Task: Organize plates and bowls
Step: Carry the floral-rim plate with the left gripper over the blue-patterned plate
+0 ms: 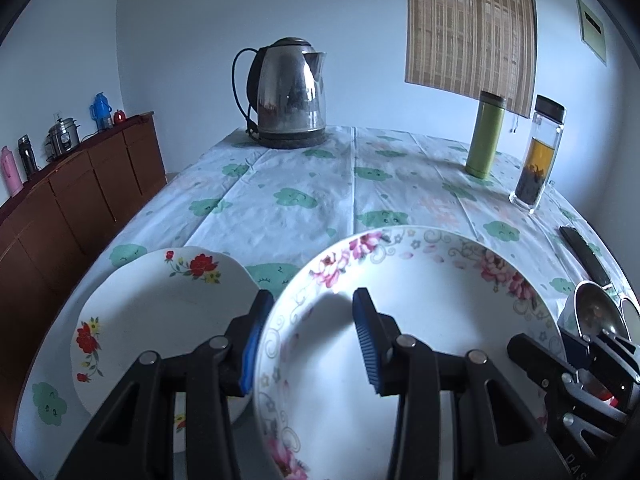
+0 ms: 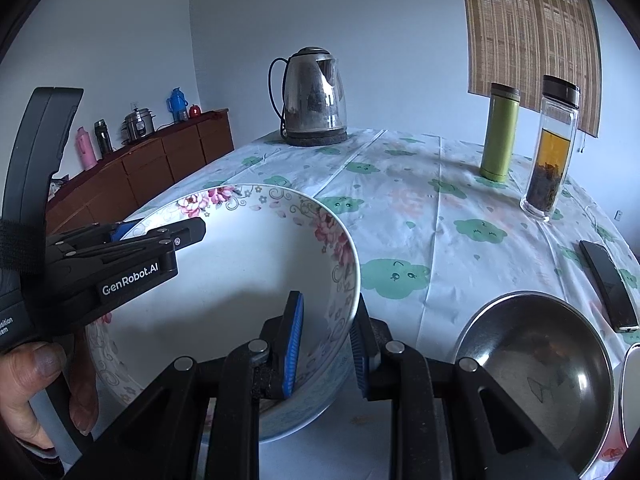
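I hold the large white ceramic bowl with pink flowers [image 2: 240, 280] with both claws. My right gripper [image 2: 326, 344] is clenched on the bowl's near right rim, one blue pad inside the wall and one outside. My left gripper [image 1: 308, 340] straddles the bowl's left rim: its outer pad lies against the wall, but between the inner pad and the wall I see some space, so I cannot tell if this grip is firm. The bowl seems lifted a little above the cloud-patterned tablecloth [image 2: 400, 208], though its underside is hidden.

To the left of the bowl, just beside it, lies the white plate with red flowers [image 1: 160, 312]. To the right of the bowl sits the round steel bowl [image 2: 536, 376], near but apart. I judge the coming move depends on this: the plate is on the left claw's side, the steel bowl on the right claw's side.

The plate's near edge is covered by my left claw, and the steel bowl is cut off at the picture's edge.
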`<action>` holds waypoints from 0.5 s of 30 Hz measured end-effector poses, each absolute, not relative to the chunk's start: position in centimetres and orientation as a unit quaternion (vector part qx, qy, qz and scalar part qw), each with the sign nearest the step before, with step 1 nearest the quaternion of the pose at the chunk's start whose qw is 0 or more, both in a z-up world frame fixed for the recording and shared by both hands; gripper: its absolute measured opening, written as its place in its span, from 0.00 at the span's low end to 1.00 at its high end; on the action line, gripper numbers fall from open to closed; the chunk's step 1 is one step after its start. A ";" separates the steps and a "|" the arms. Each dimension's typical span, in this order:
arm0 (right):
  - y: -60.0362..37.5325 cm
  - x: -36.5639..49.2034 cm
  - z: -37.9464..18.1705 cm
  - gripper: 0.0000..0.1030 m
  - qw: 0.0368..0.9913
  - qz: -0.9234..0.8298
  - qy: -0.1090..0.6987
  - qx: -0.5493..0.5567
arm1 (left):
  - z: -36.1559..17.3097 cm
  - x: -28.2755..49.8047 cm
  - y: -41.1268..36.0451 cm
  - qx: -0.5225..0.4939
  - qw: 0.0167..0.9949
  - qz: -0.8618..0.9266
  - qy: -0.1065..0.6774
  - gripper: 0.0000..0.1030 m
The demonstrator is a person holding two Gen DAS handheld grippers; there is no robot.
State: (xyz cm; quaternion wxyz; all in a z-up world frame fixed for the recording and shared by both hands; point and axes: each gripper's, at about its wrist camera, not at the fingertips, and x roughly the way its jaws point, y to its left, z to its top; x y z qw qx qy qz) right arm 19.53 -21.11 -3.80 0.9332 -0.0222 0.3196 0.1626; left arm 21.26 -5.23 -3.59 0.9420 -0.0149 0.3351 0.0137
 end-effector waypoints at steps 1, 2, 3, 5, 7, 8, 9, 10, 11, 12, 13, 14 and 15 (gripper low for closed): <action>-21.1 19.5 -3.8 0.24 0.933 0.161 0.321 -0.023 | -3.7 21.4 -5.3 -0.014 0.941 0.013 0.337 0.39; -21.0 19.6 -3.9 0.24 0.933 0.160 0.322 -0.023 | -3.7 21.4 -5.3 -0.014 0.941 0.013 0.339 0.39; -21.1 19.6 -3.9 0.24 0.932 0.160 0.324 -0.023 | -3.8 21.4 -5.3 -0.013 0.940 0.013 0.340 0.39; -21.0 19.7 -4.0 0.24 0.932 0.158 0.326 -0.025 | -3.9 21.6 -5.3 -0.013 0.939 0.012 0.344 0.39; -21.0 19.8 -4.1 0.24 0.931 0.157 0.329 -0.025 | -4.1 21.7 -5.2 -0.014 0.938 0.011 0.347 0.39; -21.0 19.9 -4.2 0.24 0.930 0.157 0.330 -0.026 | -4.2 21.7 -5.2 -0.016 0.937 0.010 0.349 0.39; -20.9 19.9 -4.2 0.24 0.931 0.155 0.330 -0.028 | -4.2 21.7 -5.2 -0.017 0.936 0.009 0.350 0.39; -20.9 19.9 -4.2 0.24 0.931 0.154 0.330 -0.029 | -4.3 21.8 -5.2 -0.018 0.936 0.008 0.351 0.39; -20.8 19.9 -4.2 0.24 0.931 0.152 0.330 -0.031 | -4.3 21.8 -5.2 -0.017 0.936 0.007 0.352 0.39; -20.8 20.0 -4.3 0.24 0.931 0.151 0.330 -0.032 | -4.4 21.9 -5.2 -0.017 0.935 0.007 0.354 0.39; -20.8 20.0 -4.3 0.24 0.931 0.150 0.330 -0.034 | -4.4 22.0 -5.2 -0.017 0.934 0.006 0.356 0.39; -20.7 20.0 -4.3 0.24 0.932 0.148 0.330 -0.036 | -4.5 22.0 -5.2 -0.017 0.934 0.005 0.357 0.39; -20.7 19.9 -4.4 0.24 0.932 0.146 0.329 -0.039 | -4.5 22.1 -5.2 -0.017 0.933 0.005 0.360 0.39</action>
